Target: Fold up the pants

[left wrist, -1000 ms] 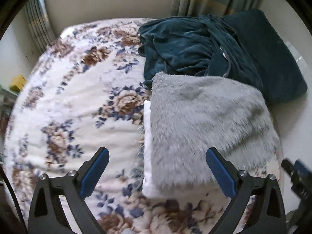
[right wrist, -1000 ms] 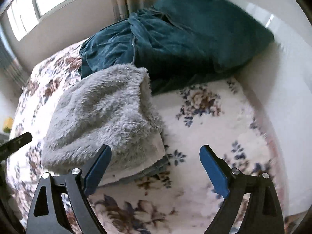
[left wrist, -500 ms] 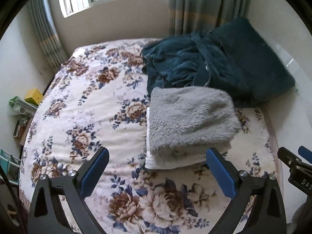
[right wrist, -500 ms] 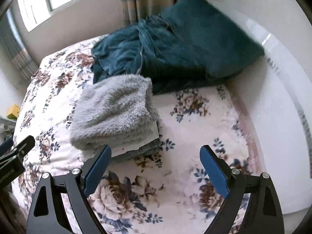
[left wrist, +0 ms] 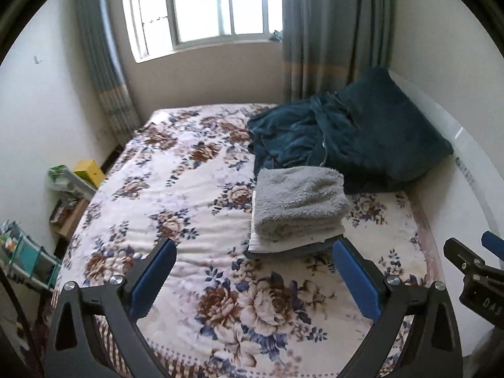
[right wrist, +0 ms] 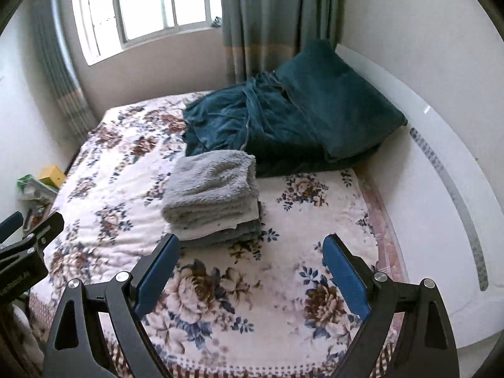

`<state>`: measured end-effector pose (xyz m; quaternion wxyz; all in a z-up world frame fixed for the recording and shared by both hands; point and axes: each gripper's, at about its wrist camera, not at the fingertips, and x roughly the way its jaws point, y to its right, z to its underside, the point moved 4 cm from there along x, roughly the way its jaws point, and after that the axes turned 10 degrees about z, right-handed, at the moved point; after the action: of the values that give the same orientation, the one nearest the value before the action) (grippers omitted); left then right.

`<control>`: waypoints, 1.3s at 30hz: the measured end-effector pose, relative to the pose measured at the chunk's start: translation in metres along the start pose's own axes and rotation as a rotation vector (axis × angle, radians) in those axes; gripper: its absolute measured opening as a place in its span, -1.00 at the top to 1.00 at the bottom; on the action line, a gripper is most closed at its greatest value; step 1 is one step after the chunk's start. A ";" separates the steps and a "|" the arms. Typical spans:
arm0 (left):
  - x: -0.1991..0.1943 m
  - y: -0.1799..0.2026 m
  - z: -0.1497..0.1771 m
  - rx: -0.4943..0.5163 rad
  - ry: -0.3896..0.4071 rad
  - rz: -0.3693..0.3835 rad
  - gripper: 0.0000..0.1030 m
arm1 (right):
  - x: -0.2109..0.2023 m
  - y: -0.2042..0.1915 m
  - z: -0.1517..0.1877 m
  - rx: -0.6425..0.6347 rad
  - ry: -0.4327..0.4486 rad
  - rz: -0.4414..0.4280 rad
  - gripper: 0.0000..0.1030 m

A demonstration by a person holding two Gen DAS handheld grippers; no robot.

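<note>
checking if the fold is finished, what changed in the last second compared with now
Both grippers pulled back and up from the bed: the left gripper and right gripper now see the folded grey fleece pants from farther off, with the window in view. Nothing was taken or let go. Jaws stayed open and empty, and the pants stayed folded on the stack beside the teal blanket.

White lettering stands on the body of the right gripper (left wrist: 482,296) as seen from the left wrist view — only "DAS" can be read before the edge cuts it off; the left gripper (right wrist: 22,267), seen from the right wrist view, carries pale lettering too — blurred, perhaps ending in "AI", otherwise unreadable.
</note>
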<state>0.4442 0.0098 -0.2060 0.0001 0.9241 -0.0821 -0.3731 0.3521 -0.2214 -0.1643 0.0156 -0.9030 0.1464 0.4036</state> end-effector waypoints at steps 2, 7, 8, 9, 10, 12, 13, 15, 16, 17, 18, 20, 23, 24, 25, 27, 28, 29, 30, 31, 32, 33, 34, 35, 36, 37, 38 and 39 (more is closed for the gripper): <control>-0.024 0.006 0.007 0.002 0.016 -0.021 -0.97 | -0.032 0.009 0.008 -0.008 0.028 -0.001 -0.83; -0.077 0.018 0.023 -0.012 0.031 0.007 -0.97 | -0.103 0.031 0.022 -0.012 0.089 -0.016 -0.83; -0.087 0.019 0.025 -0.017 0.036 0.010 -0.97 | -0.117 0.035 0.024 -0.009 0.099 -0.016 -0.83; -0.096 0.020 0.027 -0.017 0.044 0.017 -0.97 | -0.132 0.039 0.027 -0.008 0.106 -0.021 -0.83; -0.102 0.020 0.028 -0.014 0.049 0.016 -0.97 | -0.140 0.040 0.027 -0.007 0.110 -0.028 -0.83; -0.116 0.022 0.030 -0.004 0.057 0.012 -0.97 | -0.165 0.043 0.032 -0.007 0.130 -0.039 -0.83; -0.123 0.022 0.031 -0.007 0.064 0.030 -0.97 | -0.172 0.043 0.034 -0.012 0.139 -0.036 -0.83; -0.135 0.022 0.033 -0.003 0.076 0.024 -0.97 | -0.188 0.044 0.038 -0.017 0.153 -0.037 -0.83; -0.142 0.022 0.033 -0.001 0.085 0.033 -0.97 | -0.195 0.044 0.041 -0.017 0.153 -0.046 -0.83; -0.145 0.022 0.034 0.000 0.091 0.029 -0.97 | -0.203 0.044 0.044 -0.017 0.152 -0.053 -0.83; -0.150 0.022 0.035 0.002 0.095 0.030 -0.97 | -0.210 0.045 0.047 -0.018 0.155 -0.053 -0.83; -0.158 0.022 0.038 0.001 0.099 0.046 -0.97 | -0.220 0.045 0.049 -0.020 0.165 -0.049 -0.83; -0.165 0.023 0.040 0.007 0.102 0.057 -0.97 | -0.232 0.048 0.053 -0.018 0.171 -0.050 -0.83; -0.167 0.023 0.040 0.008 0.105 0.056 -0.97 | -0.235 0.049 0.053 -0.018 0.172 -0.048 -0.83; -0.169 0.023 0.041 0.012 0.110 0.054 -0.97 | -0.237 0.049 0.053 -0.018 0.173 -0.045 -0.83; -0.173 0.024 0.042 0.017 0.117 0.054 -0.97 | -0.240 0.050 0.054 -0.016 0.173 -0.042 -0.83; -0.172 0.024 0.042 0.018 0.119 0.053 -0.97 | -0.238 0.050 0.053 -0.016 0.170 -0.041 -0.83; -0.173 0.025 0.043 0.022 0.118 0.052 -0.97 | -0.238 0.051 0.053 -0.015 0.166 -0.044 -0.83; -0.173 0.025 0.043 0.025 0.116 0.050 -0.97 | -0.235 0.051 0.051 -0.013 0.163 -0.046 -0.83; -0.172 0.024 0.043 0.022 0.117 0.044 -0.97 | -0.233 0.051 0.050 -0.011 0.163 -0.046 -0.83; -0.172 0.024 0.043 0.022 0.122 0.043 -0.97 | -0.232 0.052 0.050 -0.007 0.169 -0.042 -0.83; -0.171 0.024 0.042 0.024 0.126 0.039 -0.98 | -0.230 0.052 0.050 -0.003 0.172 -0.042 -0.83; -0.168 0.023 0.041 0.021 0.124 0.031 -0.98 | -0.227 0.053 0.048 0.004 0.176 -0.047 -0.83; -0.165 0.023 0.039 0.019 0.127 0.034 -1.00 | -0.223 0.053 0.046 0.009 0.181 -0.049 -0.83; -0.162 0.022 0.038 0.017 0.131 0.037 -1.00 | -0.220 0.052 0.045 0.013 0.185 -0.047 -0.83; -0.160 0.021 0.039 0.014 0.131 0.031 -1.00 | -0.215 0.052 0.043 0.016 0.189 -0.040 -0.84; -0.155 0.019 0.037 0.009 0.128 0.027 -1.00 | -0.210 0.052 0.041 0.016 0.194 -0.031 -0.87; -0.151 0.018 0.036 0.006 0.128 0.026 -1.00 | -0.205 0.051 0.039 0.017 0.194 -0.024 -0.87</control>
<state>0.3103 0.0166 -0.1267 0.0072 0.9449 -0.0952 -0.3131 0.1798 -0.2126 -0.0358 0.0136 -0.9395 0.1397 0.3125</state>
